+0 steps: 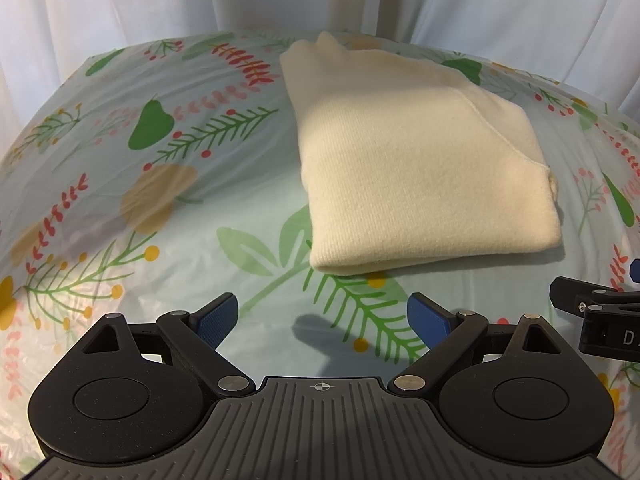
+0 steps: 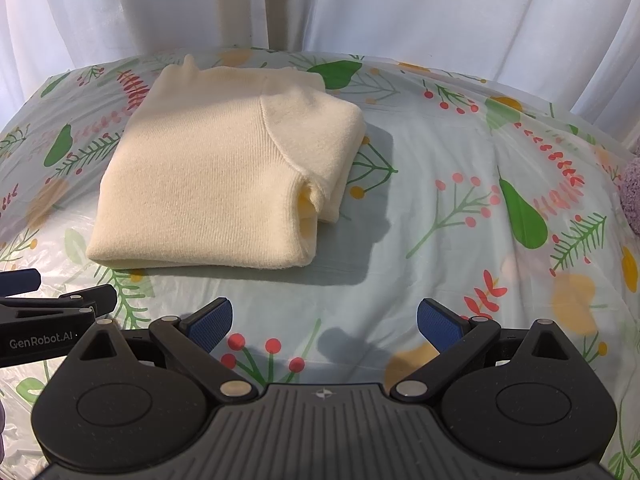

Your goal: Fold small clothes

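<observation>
A cream knit sweater [image 1: 404, 164] lies folded into a compact rectangle on the floral tablecloth [image 1: 160, 208]; in the right wrist view the same sweater [image 2: 216, 184] sits left of centre, a sleeve tucked along its right side. My left gripper [image 1: 322, 320] is open, held just short of the sweater's near folded edge, nothing between its blue pads. My right gripper [image 2: 324, 320] is open too, over bare cloth in front of the sweater's right corner. Each gripper shows at the edge of the other's view: the right gripper [image 1: 596, 312] and the left gripper [image 2: 48, 308].
White curtains [image 2: 360, 4] hang behind the table's far edge. A fuzzy lilac item [image 2: 631, 196] pokes in at the far right edge of the right wrist view. Bare tablecloth [image 2: 480, 200] spreads to the right of the sweater and also to its left.
</observation>
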`<control>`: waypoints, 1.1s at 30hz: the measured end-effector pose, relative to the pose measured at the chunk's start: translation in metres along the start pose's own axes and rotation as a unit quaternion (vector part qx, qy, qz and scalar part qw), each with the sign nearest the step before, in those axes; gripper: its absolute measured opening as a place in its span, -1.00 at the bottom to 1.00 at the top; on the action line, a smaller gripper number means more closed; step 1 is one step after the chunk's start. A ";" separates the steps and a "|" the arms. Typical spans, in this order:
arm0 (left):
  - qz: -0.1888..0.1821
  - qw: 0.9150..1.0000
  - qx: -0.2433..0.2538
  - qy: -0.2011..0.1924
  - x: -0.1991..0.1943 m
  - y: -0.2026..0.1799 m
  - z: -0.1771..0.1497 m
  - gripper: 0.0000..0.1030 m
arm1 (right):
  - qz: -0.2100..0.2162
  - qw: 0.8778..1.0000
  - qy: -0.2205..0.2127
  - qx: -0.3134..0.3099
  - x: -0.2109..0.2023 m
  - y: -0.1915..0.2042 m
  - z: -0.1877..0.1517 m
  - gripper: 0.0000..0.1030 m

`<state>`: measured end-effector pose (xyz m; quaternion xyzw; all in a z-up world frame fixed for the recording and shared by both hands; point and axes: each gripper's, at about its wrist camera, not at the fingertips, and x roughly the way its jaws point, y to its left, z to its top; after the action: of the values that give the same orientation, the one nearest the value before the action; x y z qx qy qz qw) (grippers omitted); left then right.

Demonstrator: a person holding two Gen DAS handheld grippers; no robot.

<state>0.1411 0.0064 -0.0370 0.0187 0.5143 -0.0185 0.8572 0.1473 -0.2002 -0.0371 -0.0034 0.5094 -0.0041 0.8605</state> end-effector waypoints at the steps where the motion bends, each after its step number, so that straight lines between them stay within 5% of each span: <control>1: -0.001 1.000 0.000 -0.001 0.000 0.000 0.000 0.85 | 0.000 1.000 0.000 0.000 0.000 0.000 0.000 0.93; 33: -0.016 1.000 -0.003 0.002 0.004 0.001 0.002 0.85 | -0.001 1.000 0.003 -0.004 0.004 0.000 0.001 0.93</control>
<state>0.1444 0.0076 -0.0396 0.0078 0.5164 -0.0305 0.8558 0.1498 -0.2003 -0.0402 -0.0070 0.5120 -0.0027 0.8589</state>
